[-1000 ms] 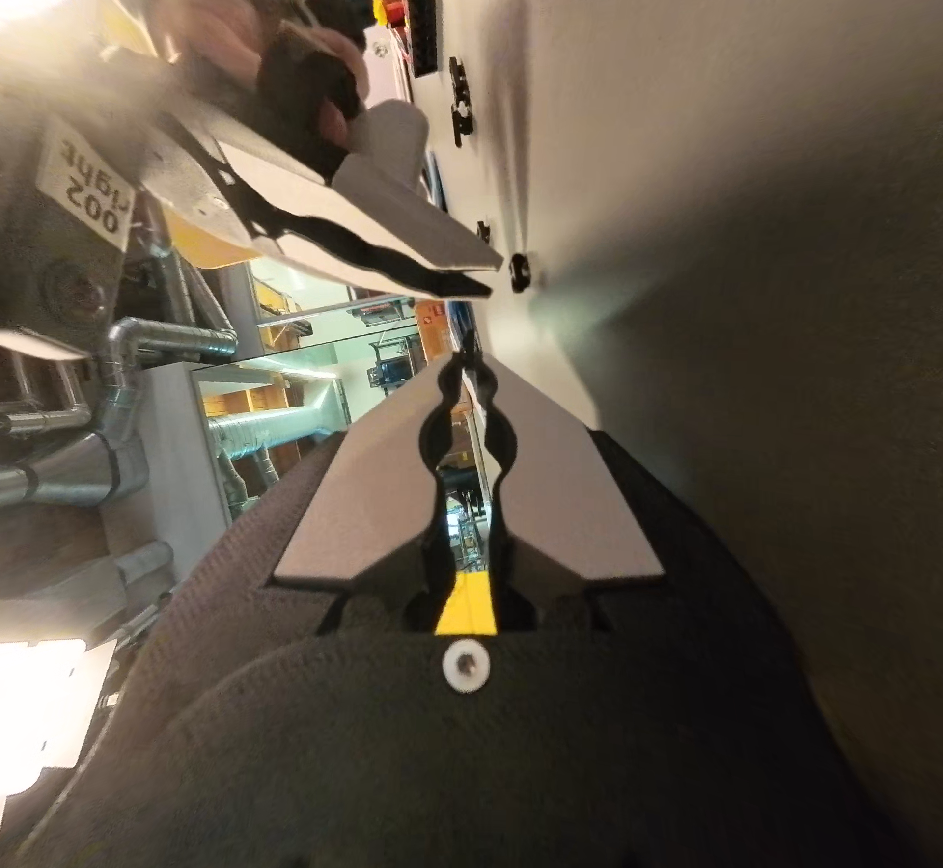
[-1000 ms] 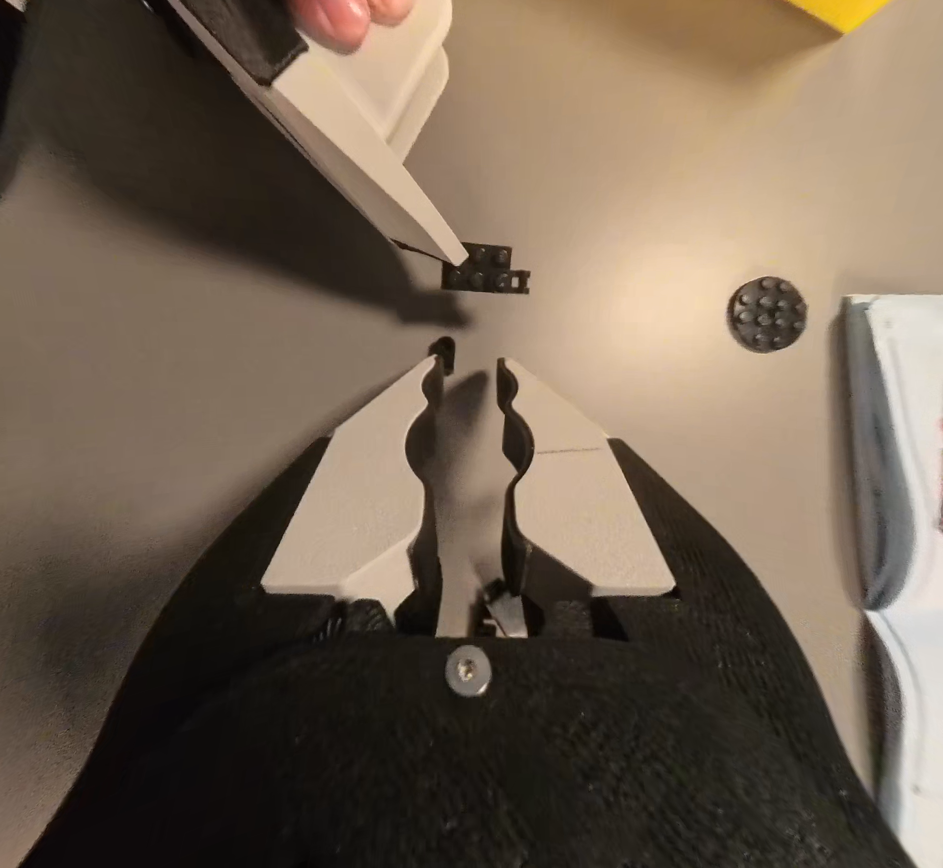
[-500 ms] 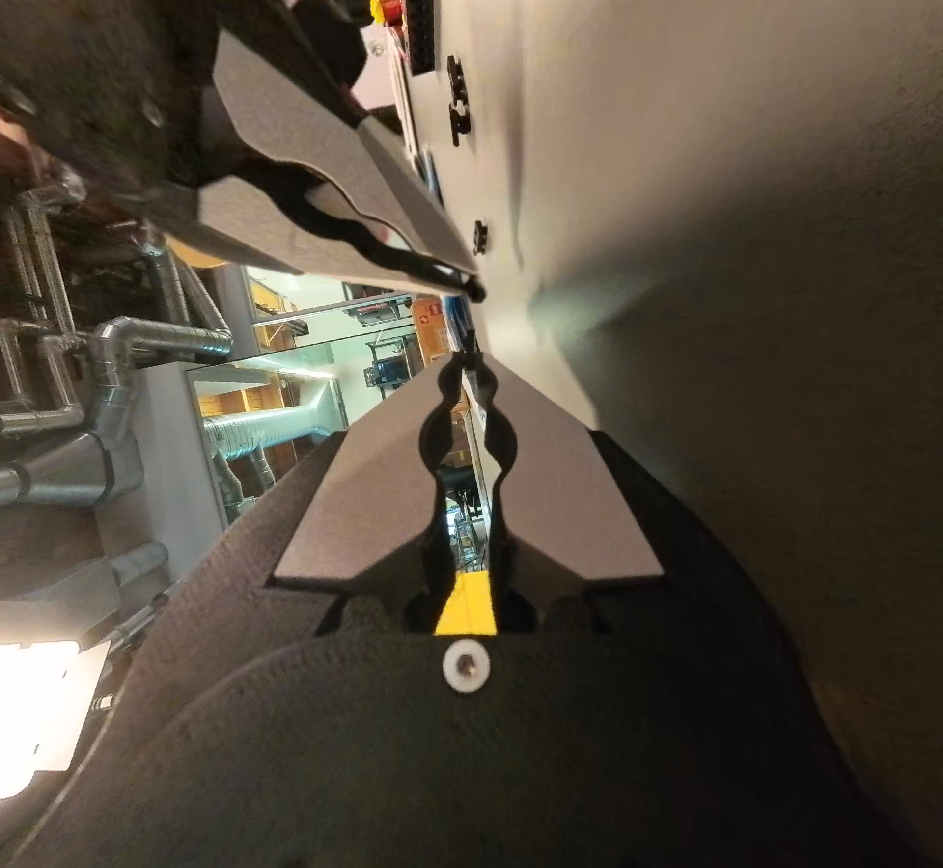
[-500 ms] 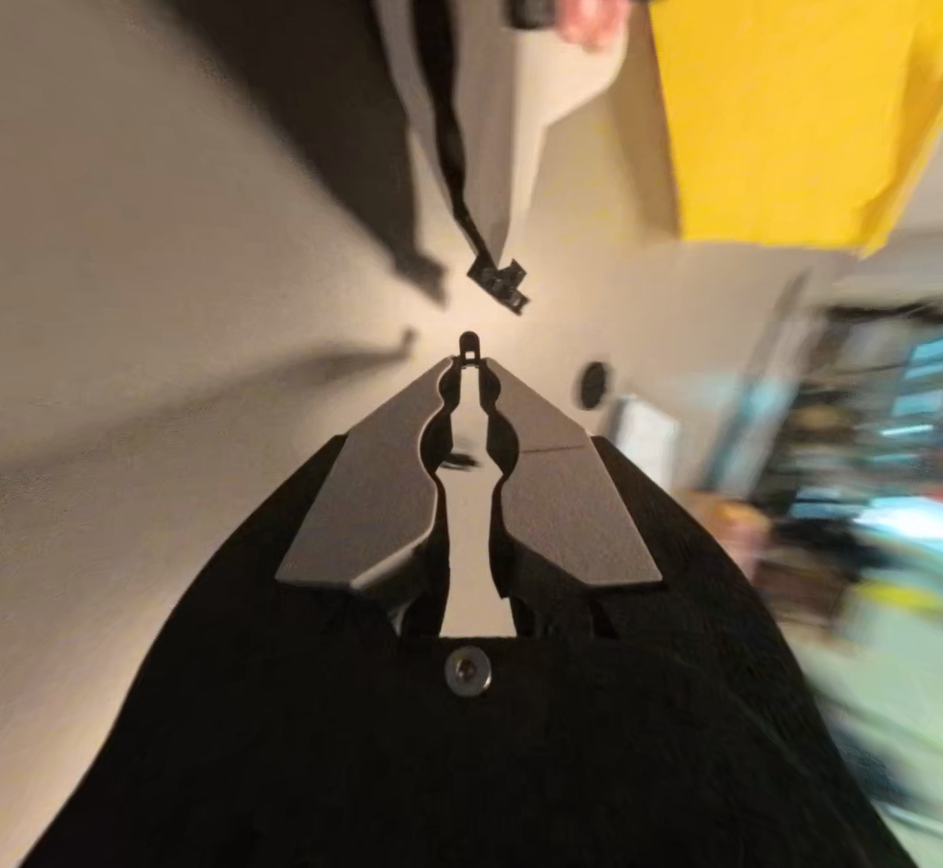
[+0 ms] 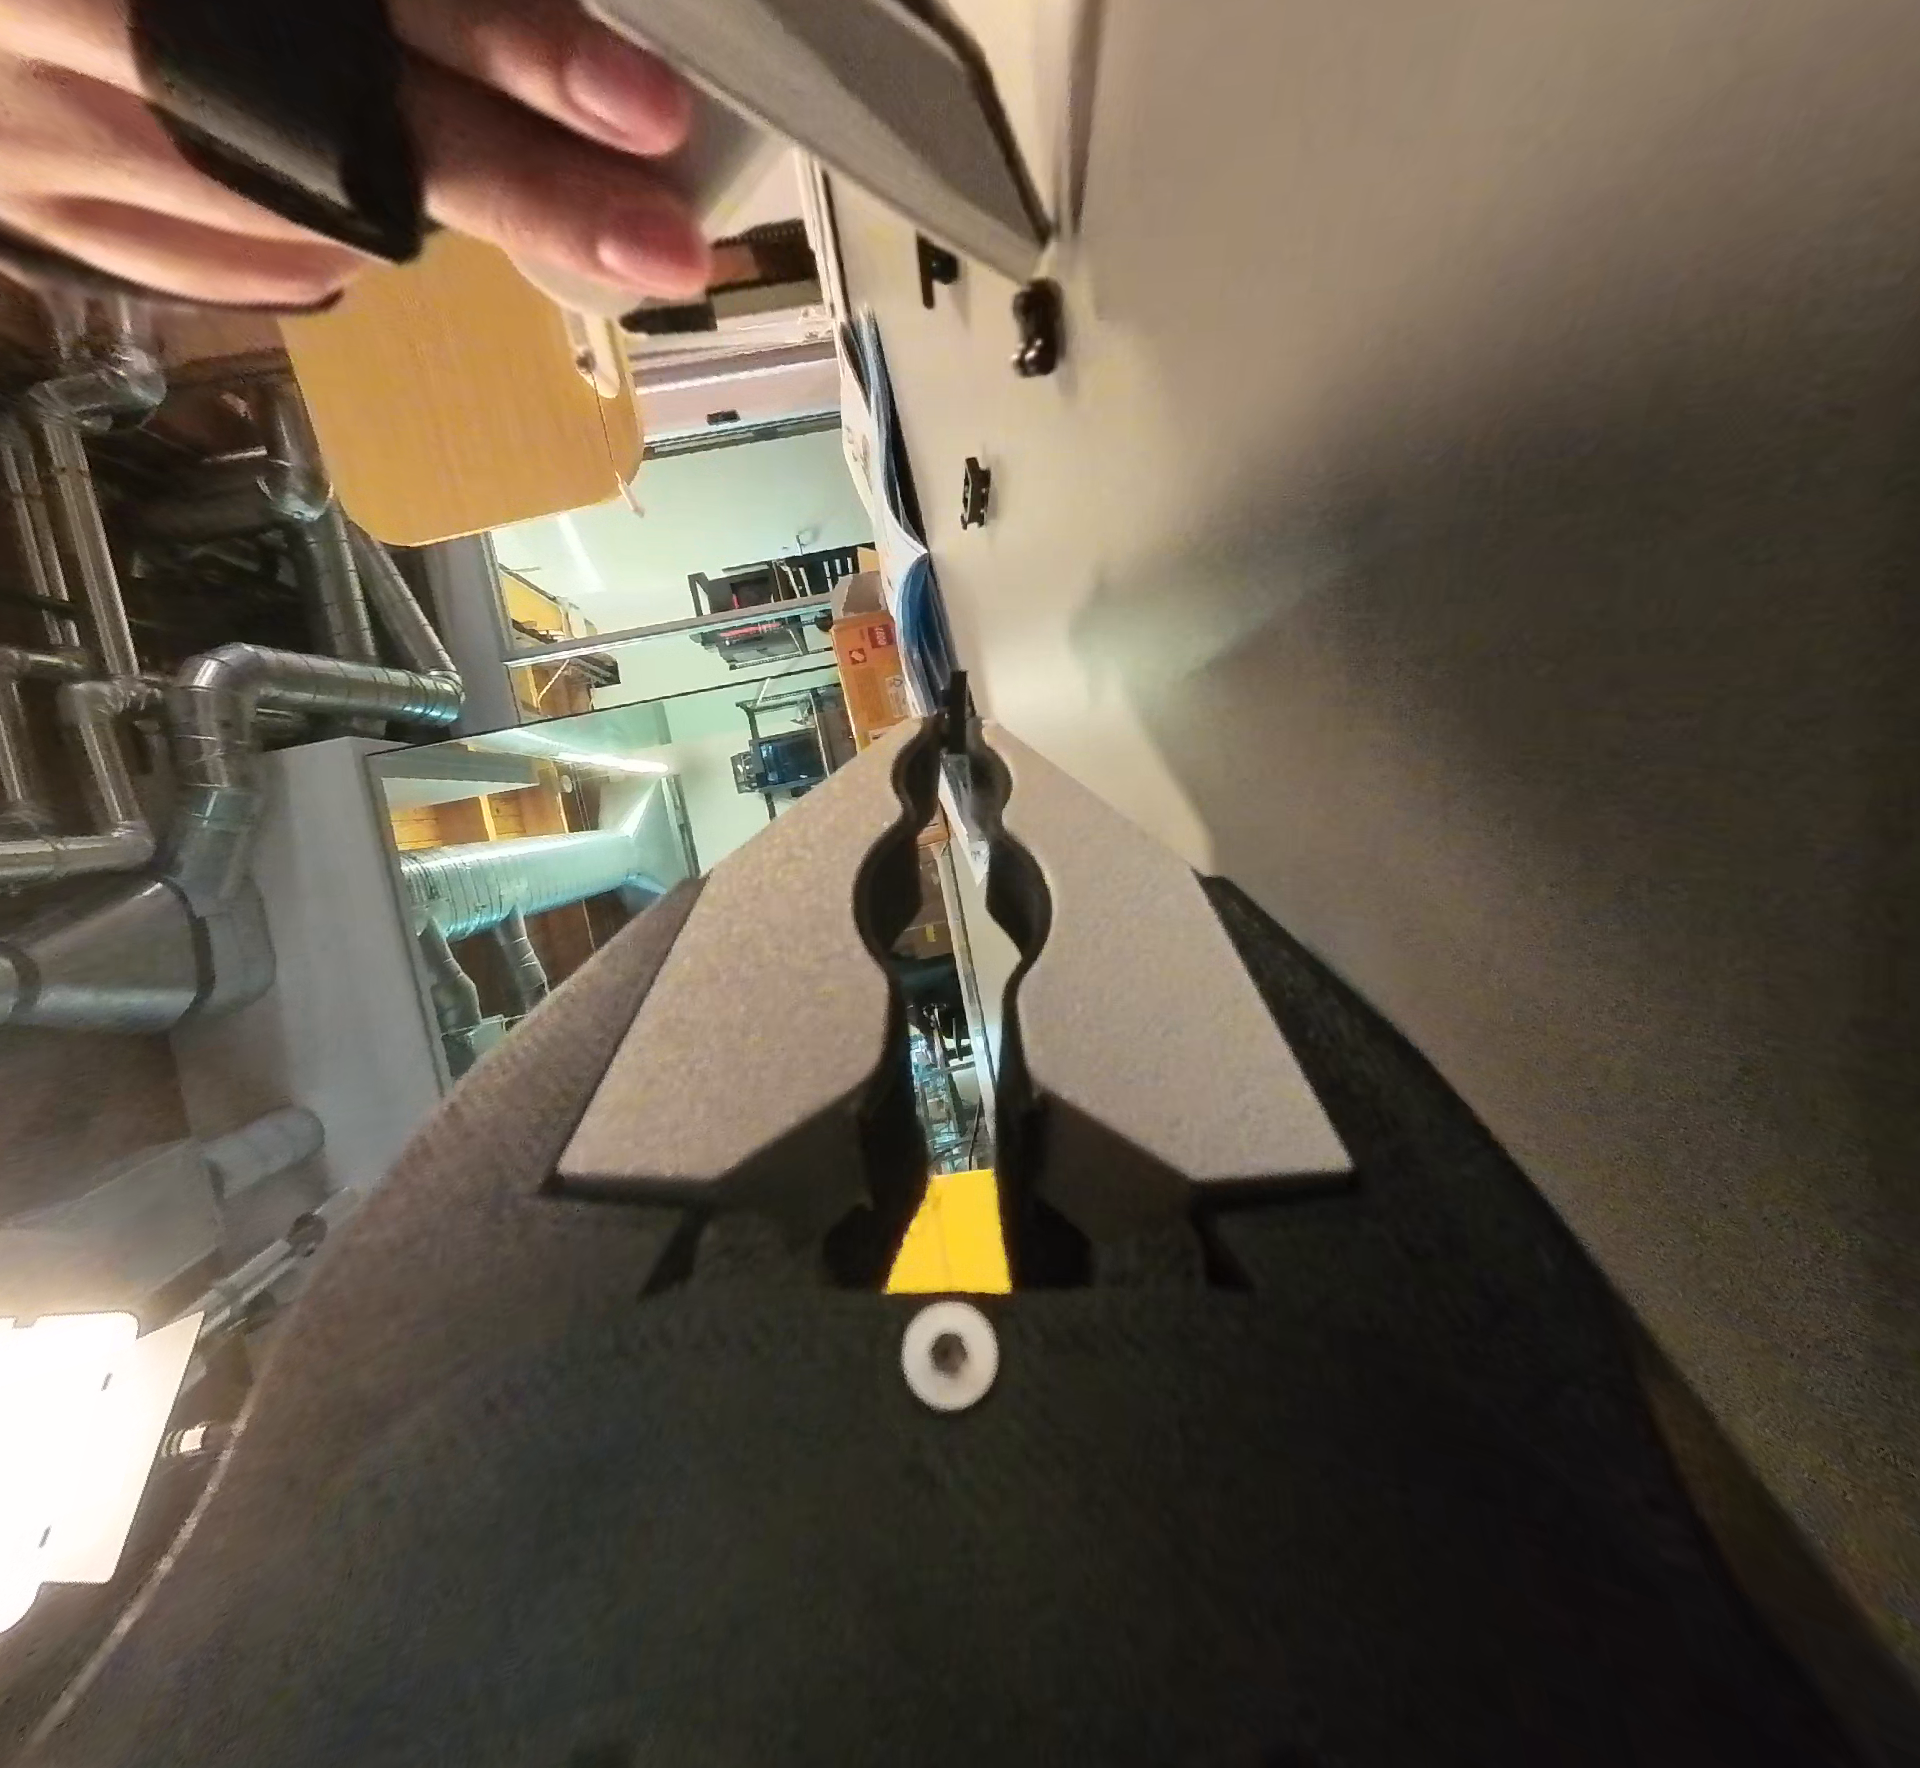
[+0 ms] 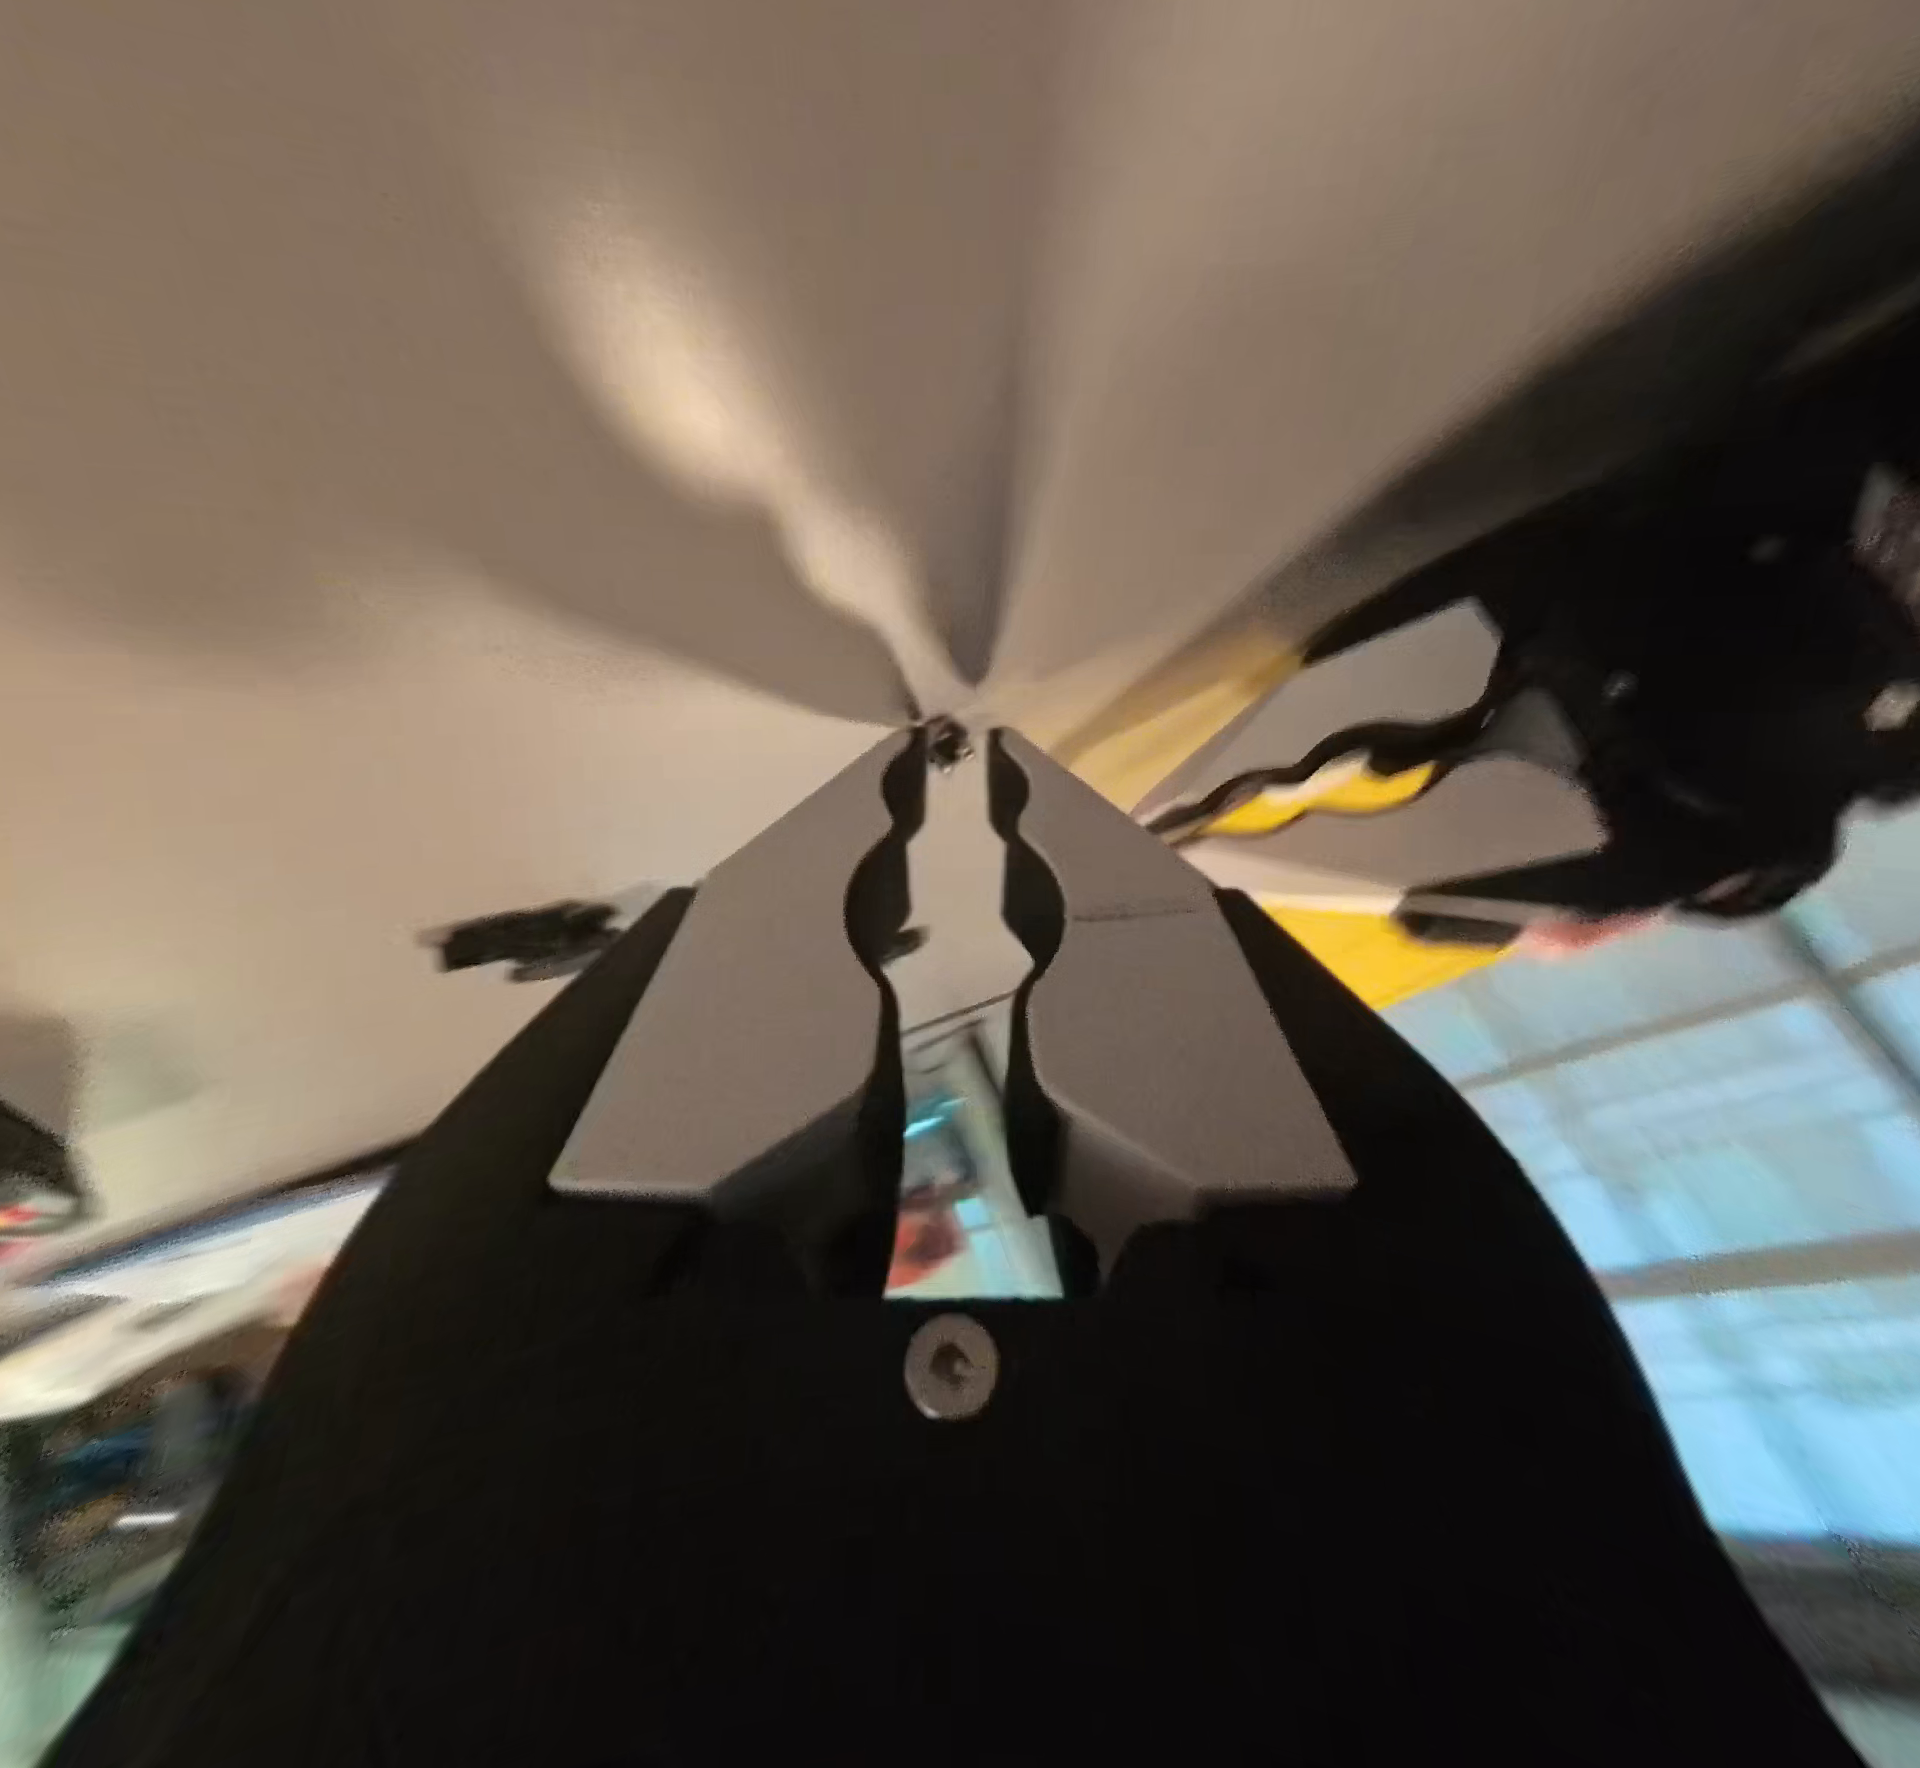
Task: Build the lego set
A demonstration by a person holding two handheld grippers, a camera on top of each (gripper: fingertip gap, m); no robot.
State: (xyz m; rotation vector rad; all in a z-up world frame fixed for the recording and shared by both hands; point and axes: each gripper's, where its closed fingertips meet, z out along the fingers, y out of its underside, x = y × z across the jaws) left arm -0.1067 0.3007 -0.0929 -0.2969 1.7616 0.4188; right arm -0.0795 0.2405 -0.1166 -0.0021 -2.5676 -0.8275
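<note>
My left gripper is shut on a thin black lego piece that sticks out past its tips, held off the beige table. My right gripper is tipped nose-down against the table, its jaws nearly closed on a small dark lego piece. In the left wrist view the right gripper comes in from the top in a person's hand, with the small dark piece at its tip on the table. The left gripper shows at the right of the blurred right wrist view.
Two more small black pieces lie on the table beside a white and blue booklet. A blurred black piece lies left of my right gripper. A yellow box sits behind the left gripper.
My right gripper closed on the small dark piece, swung around and went tip-down onto the table farther from my left gripper. My left gripper has hardly moved and keeps its black piece.
</note>
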